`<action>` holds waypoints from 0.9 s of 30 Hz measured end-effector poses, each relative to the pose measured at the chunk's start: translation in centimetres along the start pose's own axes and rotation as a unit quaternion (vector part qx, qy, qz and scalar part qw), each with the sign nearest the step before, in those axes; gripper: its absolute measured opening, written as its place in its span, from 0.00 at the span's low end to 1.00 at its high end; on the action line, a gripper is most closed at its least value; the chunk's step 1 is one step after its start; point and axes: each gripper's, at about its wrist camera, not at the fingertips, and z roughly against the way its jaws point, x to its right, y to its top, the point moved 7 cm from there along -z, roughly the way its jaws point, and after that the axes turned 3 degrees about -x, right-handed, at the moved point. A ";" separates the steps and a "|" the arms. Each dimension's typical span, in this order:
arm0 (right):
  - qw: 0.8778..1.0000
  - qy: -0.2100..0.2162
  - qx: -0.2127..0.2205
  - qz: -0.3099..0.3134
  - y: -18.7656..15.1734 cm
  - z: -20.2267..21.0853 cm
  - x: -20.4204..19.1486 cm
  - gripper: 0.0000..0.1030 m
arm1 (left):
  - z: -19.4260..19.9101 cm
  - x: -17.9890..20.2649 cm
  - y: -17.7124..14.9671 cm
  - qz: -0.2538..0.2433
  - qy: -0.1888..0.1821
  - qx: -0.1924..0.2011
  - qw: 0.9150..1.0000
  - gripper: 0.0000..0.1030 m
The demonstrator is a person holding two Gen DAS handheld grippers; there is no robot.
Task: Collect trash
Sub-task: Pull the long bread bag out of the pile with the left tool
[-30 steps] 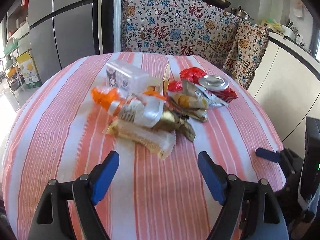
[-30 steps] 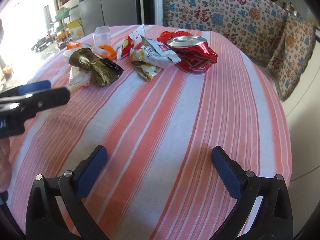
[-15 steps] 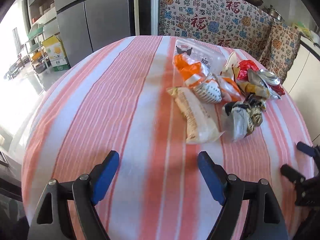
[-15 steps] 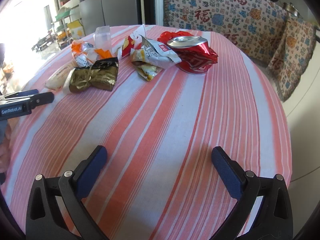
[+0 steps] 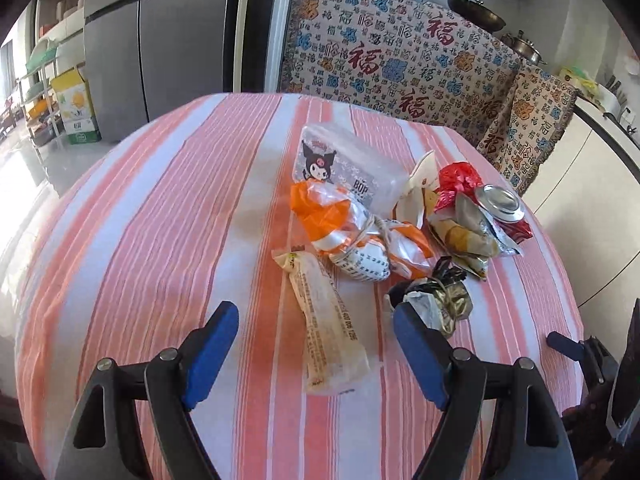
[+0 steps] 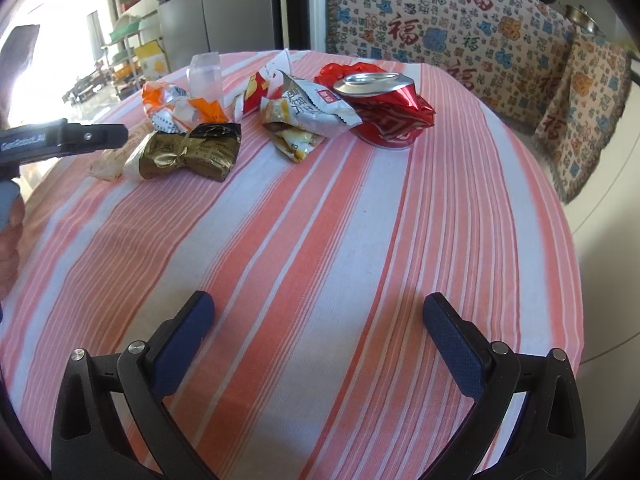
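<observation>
Two tongs above striped tablecloth (image 6: 320, 220): left tongs (image 5: 316, 330) closing around beige wrapper (image 5: 326, 332), right tongs (image 6: 318, 320) spread, empty.

The worktop (image 5: 168, 216) is viewed obliquely downward from both wrists, the left nearer the trash pile (image 5: 360, 248). The pile (image 6: 248, 120) is shared, upper left in the right view.

**Near half of table bare, trash bunched at far side**

Striped table (image 6: 320, 240) bare ahead of right tongs (image 6: 318, 316). Far side crowded: crushed can (image 6: 384, 108), wrappers (image 6: 304, 120), gold packet (image 6: 188, 152) touching or just beside. Left tongs (image 5: 314, 320) closing around long wrapper (image 5: 324, 328), no contact.
</observation>
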 end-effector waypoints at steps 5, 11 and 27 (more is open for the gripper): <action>1.000 0.000 0.000 0.000 0.1 0.0 0.1 1.00 | -0.3 -0.2 -1.6 -0.023 -0.018 -0.029 0.999 0.21; 1.000 0.000 0.000 0.001 0.1 0.0 0.1 1.00 | 3.8 -1.9 -5.0 -0.036 -0.001 -0.007 0.999 0.21; 1.000 -0.011 0.001 -0.016 0.1 0.2 0.9 1.00 | 1.3 -3.6 -4.4 -0.052 0.083 0.010 0.995 0.75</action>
